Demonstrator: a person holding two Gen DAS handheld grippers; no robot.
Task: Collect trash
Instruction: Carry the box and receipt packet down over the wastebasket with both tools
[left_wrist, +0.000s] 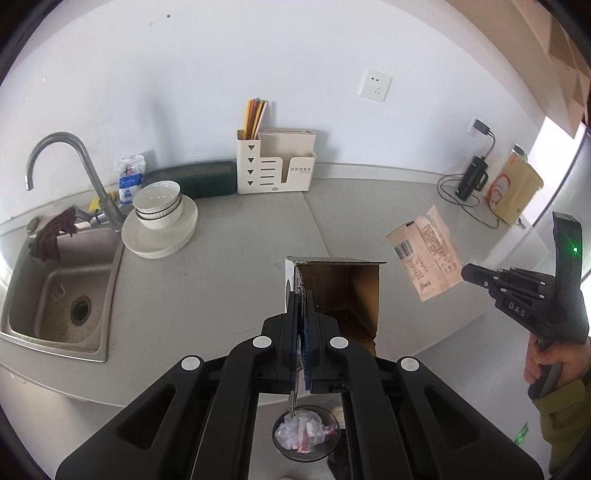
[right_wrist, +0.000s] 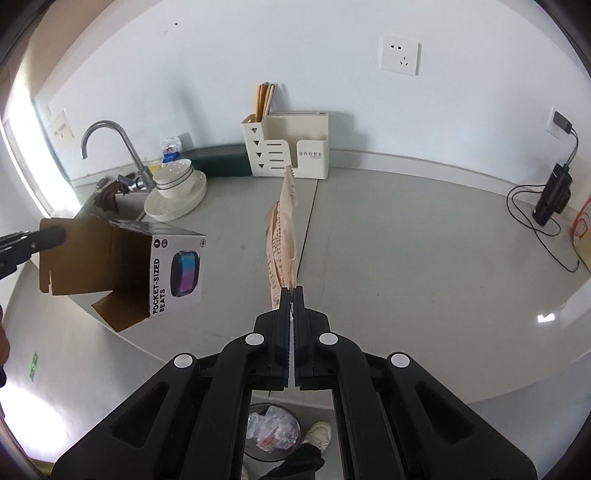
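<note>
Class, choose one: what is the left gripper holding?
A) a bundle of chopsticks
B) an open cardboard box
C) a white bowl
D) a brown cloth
B: the left gripper is shut on a wall of the open cardboard box, lifted off the counter.

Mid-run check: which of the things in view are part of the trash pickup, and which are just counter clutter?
Job: cardboard box in left gripper; receipt in right gripper; trash bin below.
Clutter: bowls, plates, utensil holder, faucet.
</note>
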